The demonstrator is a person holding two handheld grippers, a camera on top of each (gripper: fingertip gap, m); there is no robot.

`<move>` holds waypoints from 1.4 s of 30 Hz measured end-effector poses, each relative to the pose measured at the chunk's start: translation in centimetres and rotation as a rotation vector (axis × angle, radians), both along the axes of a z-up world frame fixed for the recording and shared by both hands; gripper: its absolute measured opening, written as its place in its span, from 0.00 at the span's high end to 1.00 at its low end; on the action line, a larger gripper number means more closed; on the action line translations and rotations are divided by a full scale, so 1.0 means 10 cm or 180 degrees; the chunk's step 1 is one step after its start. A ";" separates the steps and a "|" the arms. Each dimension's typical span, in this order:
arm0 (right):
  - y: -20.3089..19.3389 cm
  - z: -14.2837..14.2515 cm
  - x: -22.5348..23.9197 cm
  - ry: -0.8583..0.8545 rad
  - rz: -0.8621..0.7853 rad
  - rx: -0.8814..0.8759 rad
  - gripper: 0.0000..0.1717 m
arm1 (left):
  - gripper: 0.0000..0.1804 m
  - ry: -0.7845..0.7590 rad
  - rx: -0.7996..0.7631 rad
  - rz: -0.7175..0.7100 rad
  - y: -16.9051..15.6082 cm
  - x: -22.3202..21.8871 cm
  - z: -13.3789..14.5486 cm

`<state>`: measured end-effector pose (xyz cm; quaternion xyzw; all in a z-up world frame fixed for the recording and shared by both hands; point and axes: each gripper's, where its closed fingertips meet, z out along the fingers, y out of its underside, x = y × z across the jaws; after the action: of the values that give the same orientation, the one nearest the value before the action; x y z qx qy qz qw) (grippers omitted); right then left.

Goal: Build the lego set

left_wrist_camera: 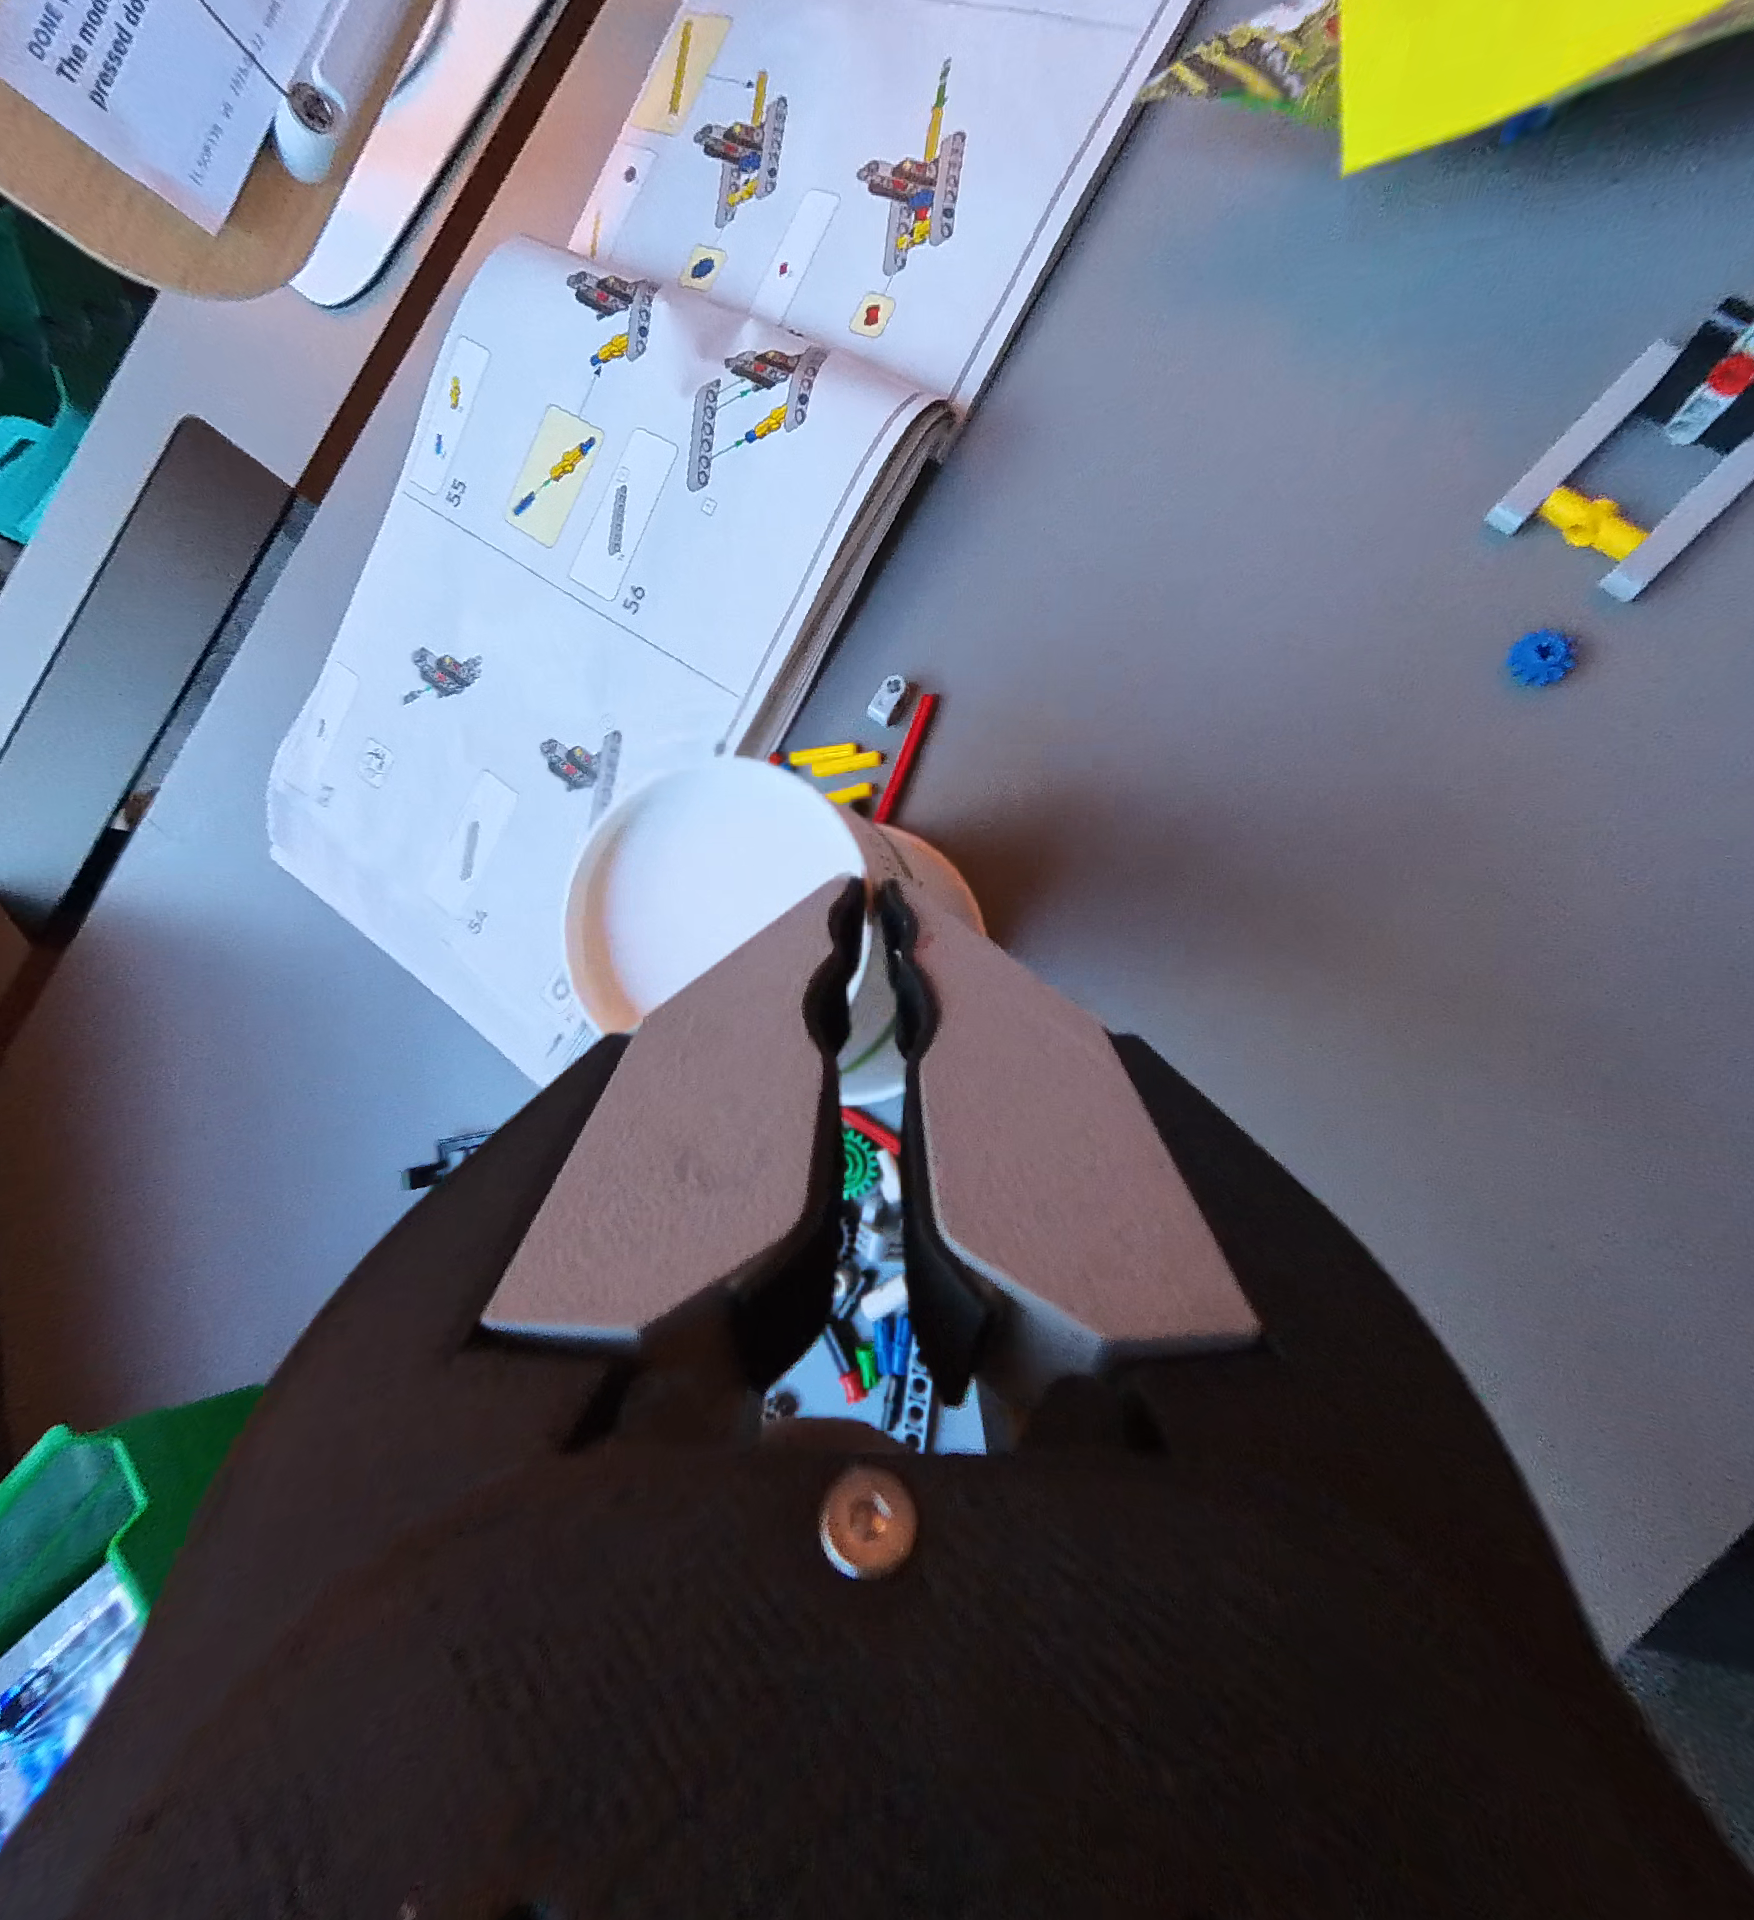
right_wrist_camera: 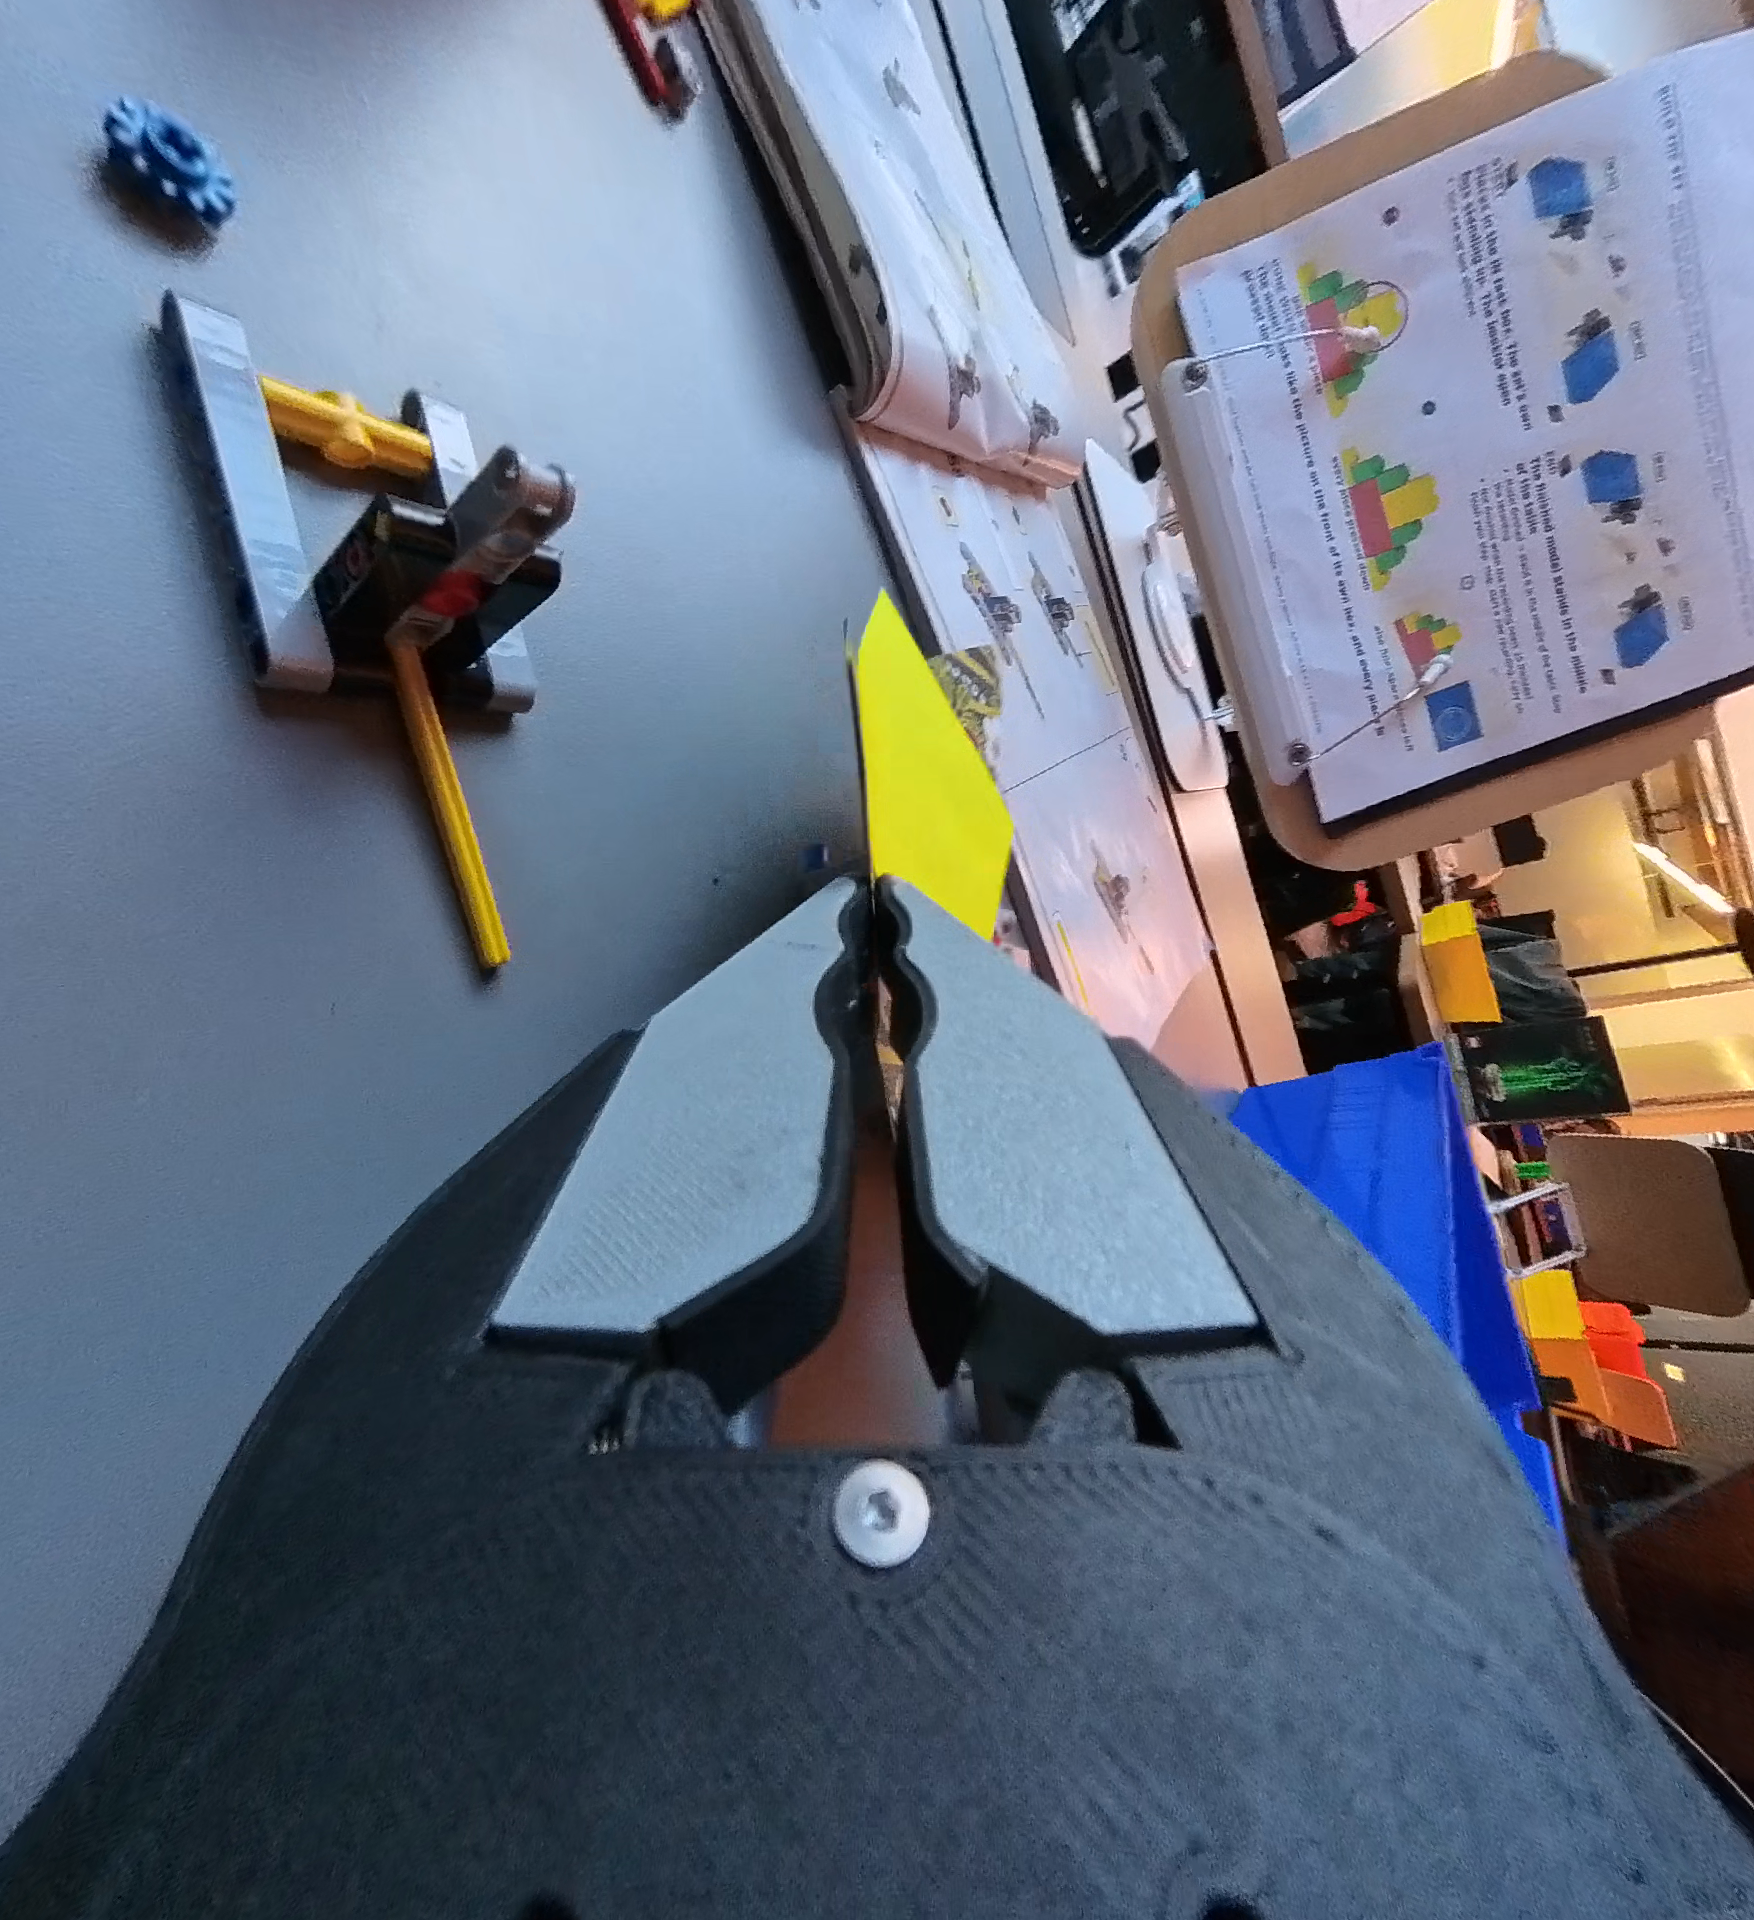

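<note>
My left gripper (left_wrist_camera: 873,894) is shut on the thin wall of a white paper cup (left_wrist_camera: 717,883), which is tilted with its mouth towards the camera. Small loose Lego pieces (left_wrist_camera: 873,1299) lie on the grey table under its fingers. My right gripper (right_wrist_camera: 873,888) is shut on the edge of a thin yellow card sheet (right_wrist_camera: 925,769), which also shows in the left wrist view (left_wrist_camera: 1475,73). A partly built Lego assembly (left_wrist_camera: 1673,426) of grey beams, a black block and a yellow axle lies on the table; it also shows in the right wrist view (right_wrist_camera: 385,540).
An open instruction booklet (left_wrist_camera: 561,520) lies behind the cup. Yellow pins (left_wrist_camera: 831,764), a red axle (left_wrist_camera: 906,753) and a grey piece (left_wrist_camera: 888,698) lie beside it. A blue gear (left_wrist_camera: 1541,657) lies near the assembly. A green bin (left_wrist_camera: 42,1507), a blue bin (right_wrist_camera: 1392,1195) and a clipboard (right_wrist_camera: 1475,468) stand around. There is about 30 cm between the tips of the two grippers. My right tips are roughly 15 cm from the blue gear (left_wrist_camera: 1541,657). My right wrist view (right_wrist_camera: 163,134) looks at it from another angle.
</note>
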<state>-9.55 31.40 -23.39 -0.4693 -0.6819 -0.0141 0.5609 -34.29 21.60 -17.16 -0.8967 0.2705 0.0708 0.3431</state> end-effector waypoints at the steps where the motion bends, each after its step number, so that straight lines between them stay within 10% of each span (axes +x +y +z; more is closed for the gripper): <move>1: -0.01 0.04 0.00 0.0046 0.0005 0.0018 1.00 | 1.00 0.0049 -0.0015 0.0003 0.00 0.00 0.00; 14: 0.00 0.44 0.14 0.0321 -0.0121 0.0853 1.00 | 1.00 -0.0149 0.0458 -0.0151 -0.13 0.45 0.45; 26: 0.16 1.08 0.59 0.0440 -0.0460 0.1432 1.00 | 1.00 -0.0299 0.0511 -0.0308 -0.35 0.85 0.19; 34: 1.06 1.86 1.87 0.0546 -0.1387 0.1581 1.00 | 1.00 -0.0466 0.0564 -0.0383 -0.32 0.96 0.08; 42: 2.32 1.82 2.95 0.0198 -0.2137 0.1302 1.00 | 1.00 -0.0580 0.0611 -0.0357 -0.21 0.96 0.04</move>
<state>19.97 54.64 -5.24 -0.5450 -0.4562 -0.3182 0.6274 -24.70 19.48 -16.74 -0.8460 0.2799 -0.0046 0.4538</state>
